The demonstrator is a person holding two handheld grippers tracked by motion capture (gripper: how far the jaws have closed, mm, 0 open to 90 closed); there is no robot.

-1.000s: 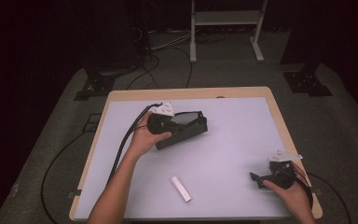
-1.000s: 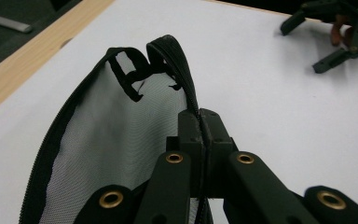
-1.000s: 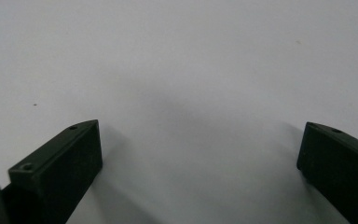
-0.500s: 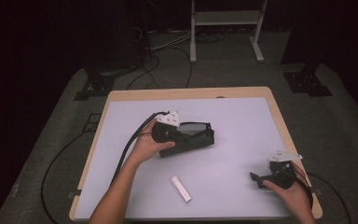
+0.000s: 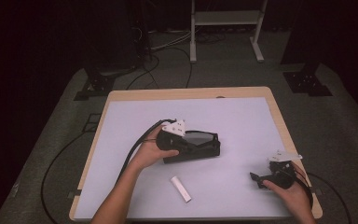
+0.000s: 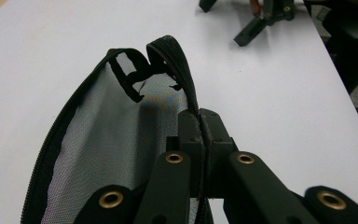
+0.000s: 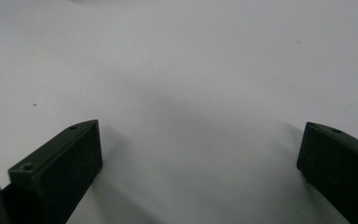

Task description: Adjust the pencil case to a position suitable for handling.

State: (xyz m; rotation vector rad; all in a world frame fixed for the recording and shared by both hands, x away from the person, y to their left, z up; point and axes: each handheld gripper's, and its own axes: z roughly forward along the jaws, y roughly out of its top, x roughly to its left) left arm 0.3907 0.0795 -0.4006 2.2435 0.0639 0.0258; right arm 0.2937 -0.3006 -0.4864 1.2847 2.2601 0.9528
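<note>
1. Dim room, cables on the floor; white table (image 5: 130, 116) with a wooden rim.
2. Left gripper (image 6: 200, 140): clamped on the zipper edge of a black mesh pouch (image 5: 196, 145), mid-table.
3. Right gripper (image 5: 261, 177): jaws wide apart, holding nothing, low over the near right corner.
4. Pouch: long axis across the table, free end toward the right gripper.
5. White stick (image 5: 181, 188): just in front of the pouch, between both hands, slightly nearer the left.
</note>
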